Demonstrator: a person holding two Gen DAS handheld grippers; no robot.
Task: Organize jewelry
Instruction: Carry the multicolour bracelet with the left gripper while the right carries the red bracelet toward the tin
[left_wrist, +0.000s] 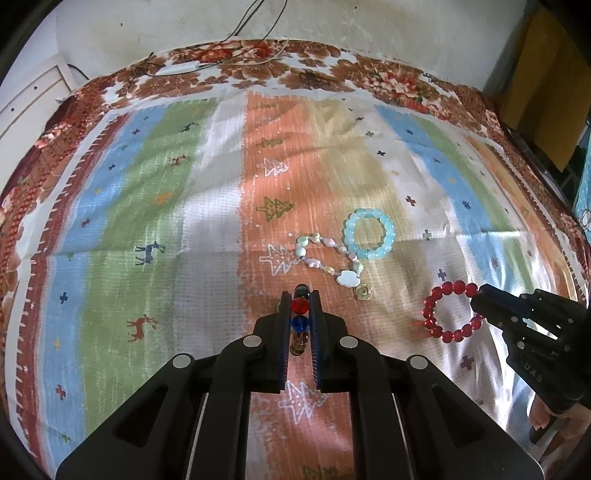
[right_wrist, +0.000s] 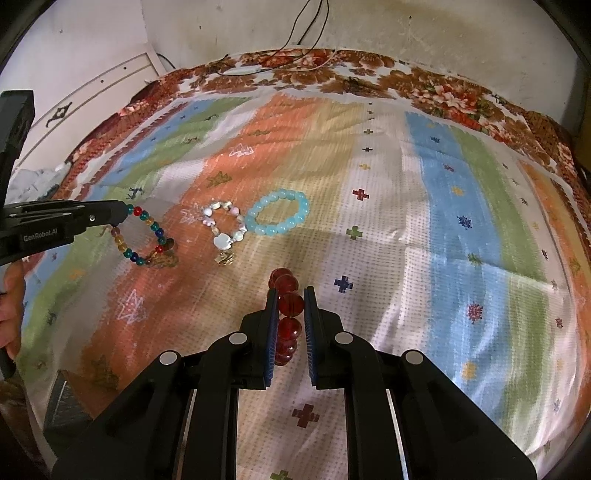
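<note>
While I hold a pair of tongs in each hand over the striped cloth (right_wrist: 424, 229), I count four bracelets, two lifted and two lying flat. Furthest left is the many-coloured bracelet (right_wrist: 147, 236), one of its kind, hanging from my left tongs (left_wrist: 300, 304); their jaws are nearly together, pinching its beads, a red one and a blue one showing between the pads. In the right-hand view that bracelet hangs as a loop, and I cannot tell whether its lower end brushes the cloth. Next comes the one pastel bracelet (left_wrist: 328, 260) with shell-like beads, a white cloud charm and a small gold charm, lying on the orange stripe. Just beside it, to the right, lies the one pale blue bracelet (left_wrist: 368, 234), a neat ring on the cloth; in the left-hand view the two seem to touch. Furthest right is the one red bracelet (left_wrist: 448, 312), held by my right tongs (right_wrist: 291, 302), whose jaws are narrow and clamped on its round red beads. The cloth carries printed trees, deer and crosses, with a flowered brown blanket (left_wrist: 258, 70) under it along the far side.
</note>
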